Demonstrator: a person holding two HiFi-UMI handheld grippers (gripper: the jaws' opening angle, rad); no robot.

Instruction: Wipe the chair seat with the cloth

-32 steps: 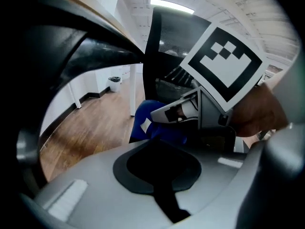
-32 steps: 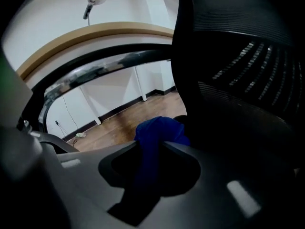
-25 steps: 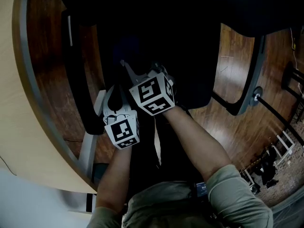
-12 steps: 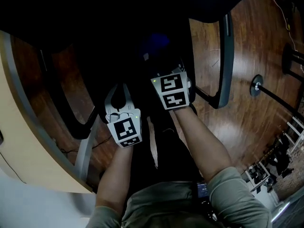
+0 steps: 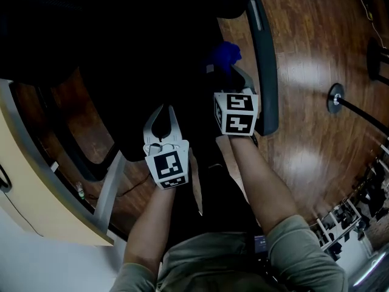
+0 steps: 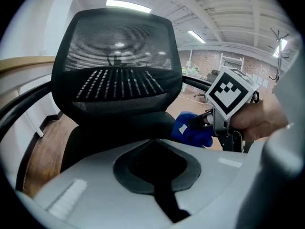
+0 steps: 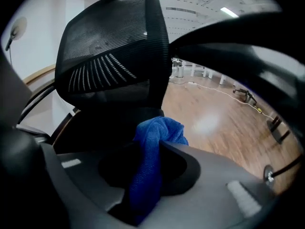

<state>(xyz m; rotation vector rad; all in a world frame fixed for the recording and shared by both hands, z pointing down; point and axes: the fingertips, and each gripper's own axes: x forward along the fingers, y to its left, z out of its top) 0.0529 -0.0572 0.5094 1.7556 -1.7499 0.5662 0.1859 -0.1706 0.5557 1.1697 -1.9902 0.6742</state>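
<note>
Now: cloth (image 7: 151, 166) is deep blue, soft, terry-like, bunched into a wad. One fold runs down through the jaw gap; the rest bulges out past the tips. In the left gripper view a small pale tag shows on it.

- Right gripper (image 5: 231, 72): jaws clamped on the cloth, set at a middling width by its bulk.
- Left gripper (image 5: 164, 108): jaws closed tip to tip, nothing between them; it hangs over the front of the seat (image 5: 152, 59), well left of the right one.
- Cloth position: over the right side of the black seat, just beside the right armrest (image 5: 265, 72). Whether it presses on the seat cannot be told; the seat is too dark.
- Mesh backrest (image 6: 116, 66) stands upright behind the seat.

Against a second ago:
- The two grippers were then side by side, nearly touching, near the seat's front. They are now apart.
- The right gripper has travelled toward the right armrest.
- The cloth was lost in shadow then; it now shows as a bright blue patch ahead of the marker cube.
- The grip on the cloth is unchanged.
</note>
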